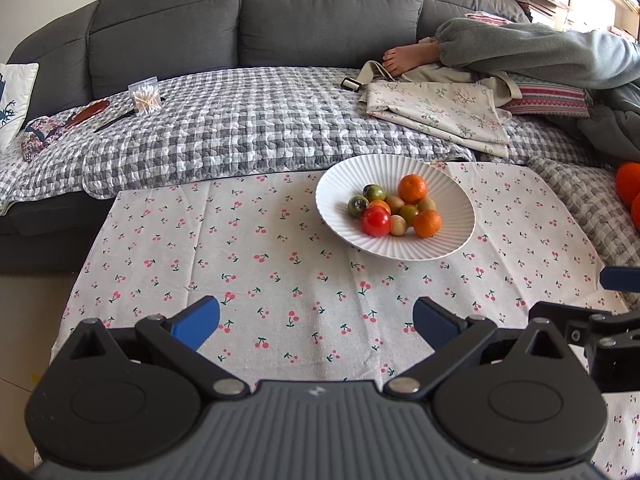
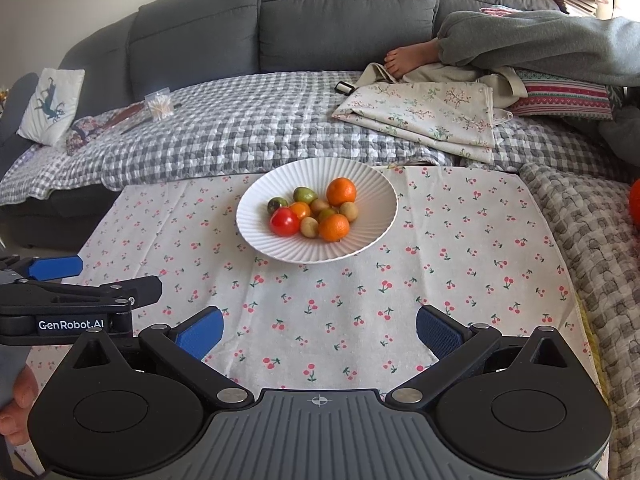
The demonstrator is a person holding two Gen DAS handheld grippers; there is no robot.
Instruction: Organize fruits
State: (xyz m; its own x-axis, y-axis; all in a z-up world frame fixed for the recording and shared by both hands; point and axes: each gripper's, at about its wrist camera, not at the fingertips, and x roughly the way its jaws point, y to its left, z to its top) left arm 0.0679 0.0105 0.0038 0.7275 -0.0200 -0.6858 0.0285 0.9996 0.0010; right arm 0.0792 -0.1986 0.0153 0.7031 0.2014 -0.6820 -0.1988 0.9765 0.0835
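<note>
A white ribbed bowl [image 1: 340, 186] [image 2: 260, 188] stands on the cherry-print cloth [image 1: 256, 280] [image 2: 460, 260] near its far edge. In it lie a red tomato [image 1: 376, 221] [image 2: 284, 221], two oranges [image 1: 413, 189] [image 2: 341, 191], green tomatoes [image 1: 374, 191] [image 2: 305, 194] and several small yellowish fruits. My left gripper [image 1: 316, 326] hovers open over the cloth, well short of the bowl, nothing between its blue pads. My right gripper [image 2: 319, 332] is open too, empty, just to the right of the left one. More orange fruit [image 1: 630, 184] [image 2: 635, 202] lies at the far right edge.
A grey sofa [image 1: 328, 12] with a checked quilt [image 1: 248, 128] runs behind the cloth. A person's foot [image 1: 404, 58] and grey-trousered leg rest on it at the right, beside folded floral fabric [image 1: 436, 112]. A cotton-swab box [image 1: 146, 98] and a small pillow [image 2: 52, 106] sit left.
</note>
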